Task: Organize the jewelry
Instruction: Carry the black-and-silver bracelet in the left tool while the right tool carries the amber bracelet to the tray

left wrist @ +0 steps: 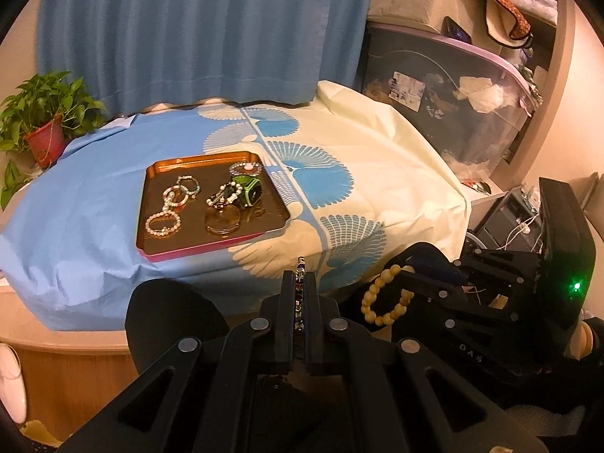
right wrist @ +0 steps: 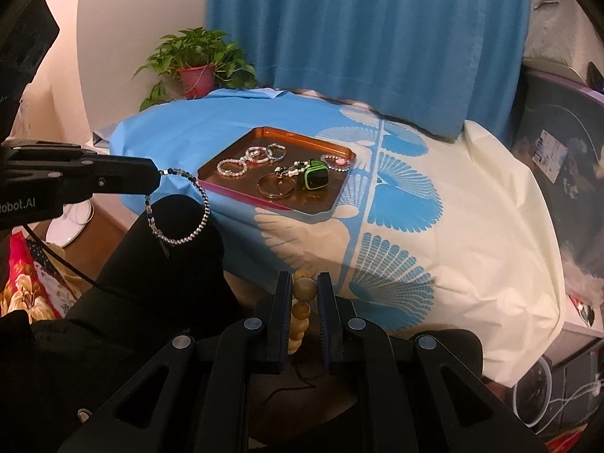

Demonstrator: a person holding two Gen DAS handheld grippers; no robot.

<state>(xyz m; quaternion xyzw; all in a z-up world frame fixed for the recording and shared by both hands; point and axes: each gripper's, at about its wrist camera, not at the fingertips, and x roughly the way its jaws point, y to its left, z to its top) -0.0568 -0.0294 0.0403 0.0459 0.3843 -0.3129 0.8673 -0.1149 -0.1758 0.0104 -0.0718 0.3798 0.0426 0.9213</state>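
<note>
Near the table's front edge, short of the copper tray [left wrist: 158,243]: left gripper [left wrist: 300,279] clamped tight on a dark-and-silver chain bracelet [right wrist: 188,207], most of the loop dangling below the fingertips over a black sleeve [right wrist: 181,264]. Just beside it, right gripper [right wrist: 305,283] pinched narrow on a strand of amber wooden beads [left wrist: 385,294], one round bead squeezed between the pads, the rest hanging under the jaws. Farther off, well apart from both grippers, on the blue-and-cream tablecloth [left wrist: 377,158]: tray with several beaded bracelets [left wrist: 163,223], a green watch [left wrist: 251,188], a thin round bangle [right wrist: 275,185]. Beyond, potted plant [right wrist: 196,62] and blue curtain [right wrist: 358,37].
</note>
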